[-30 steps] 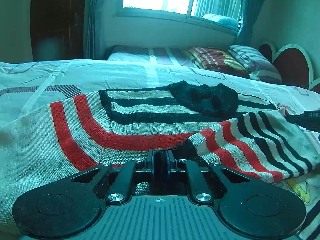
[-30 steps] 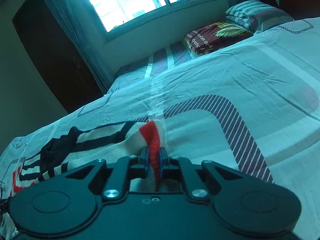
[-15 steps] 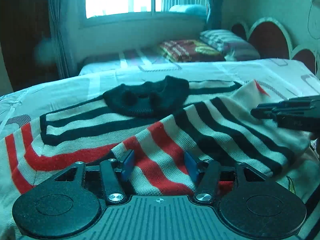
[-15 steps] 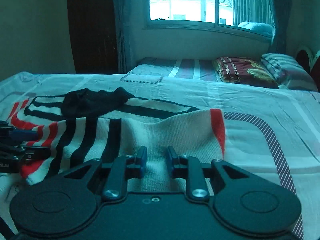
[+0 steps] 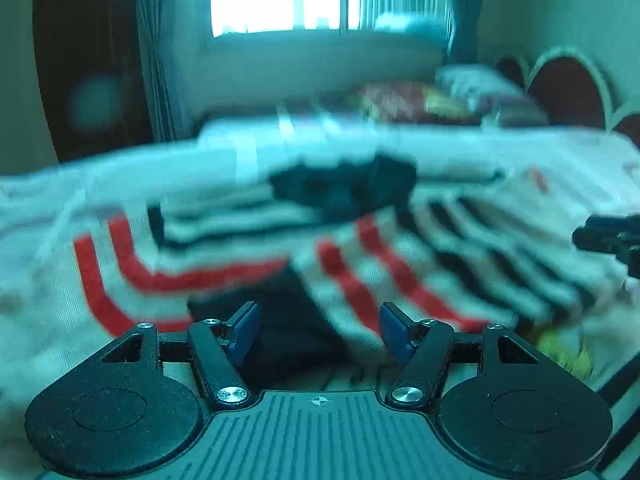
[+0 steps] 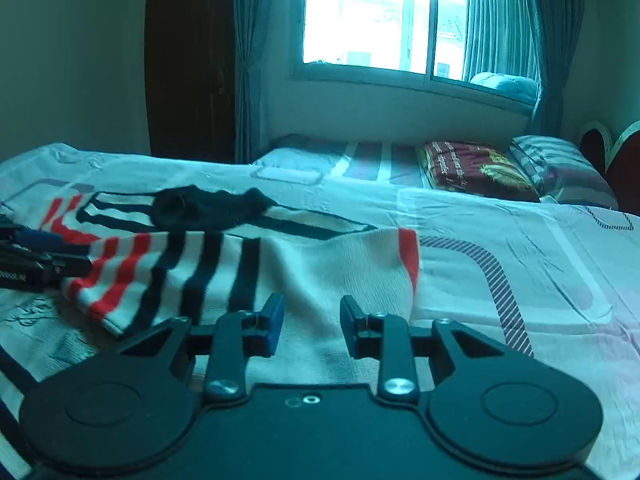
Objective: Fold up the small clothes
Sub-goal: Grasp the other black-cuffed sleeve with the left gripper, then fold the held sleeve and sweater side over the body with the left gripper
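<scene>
Striped knit garment: laid flat on the bed, toward its near edge, one side folded across the body. Left tongs and right tongs are both seen opening, nothing pinched, cloth lying free beyond the pads. Step judged: release after a fold; next, a fresh edge is to be gripped for the following fold.

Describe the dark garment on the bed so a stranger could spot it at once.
Start at the wide bed under the window, then find the striped sweater spread on its sheet. The small black garment lies bunched on the sweater's far part. It alone is plain black, with no red or white stripes.
</scene>
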`<state>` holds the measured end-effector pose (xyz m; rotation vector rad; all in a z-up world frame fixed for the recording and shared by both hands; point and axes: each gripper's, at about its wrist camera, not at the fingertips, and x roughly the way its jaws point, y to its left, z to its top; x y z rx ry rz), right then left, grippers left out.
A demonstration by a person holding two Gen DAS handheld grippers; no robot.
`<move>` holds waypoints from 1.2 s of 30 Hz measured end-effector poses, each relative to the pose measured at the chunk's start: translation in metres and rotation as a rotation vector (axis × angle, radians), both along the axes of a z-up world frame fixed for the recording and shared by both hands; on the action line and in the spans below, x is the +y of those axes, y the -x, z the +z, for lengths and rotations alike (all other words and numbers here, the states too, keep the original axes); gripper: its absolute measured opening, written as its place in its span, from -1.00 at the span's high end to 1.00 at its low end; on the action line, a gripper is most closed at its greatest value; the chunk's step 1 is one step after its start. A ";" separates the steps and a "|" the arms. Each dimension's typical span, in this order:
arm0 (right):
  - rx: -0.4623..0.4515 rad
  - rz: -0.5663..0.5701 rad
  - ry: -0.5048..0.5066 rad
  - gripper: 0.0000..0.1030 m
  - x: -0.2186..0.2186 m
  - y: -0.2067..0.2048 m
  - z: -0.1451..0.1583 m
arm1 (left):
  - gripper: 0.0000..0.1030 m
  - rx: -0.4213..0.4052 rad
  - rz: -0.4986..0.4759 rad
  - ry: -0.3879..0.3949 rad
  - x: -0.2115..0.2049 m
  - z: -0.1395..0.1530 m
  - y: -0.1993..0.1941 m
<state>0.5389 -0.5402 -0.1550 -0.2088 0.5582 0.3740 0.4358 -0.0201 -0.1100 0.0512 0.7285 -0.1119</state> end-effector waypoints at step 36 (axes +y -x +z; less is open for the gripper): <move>0.080 -0.255 -0.301 0.21 -0.033 0.040 0.032 | 0.81 -0.128 0.962 0.577 0.420 -0.035 0.137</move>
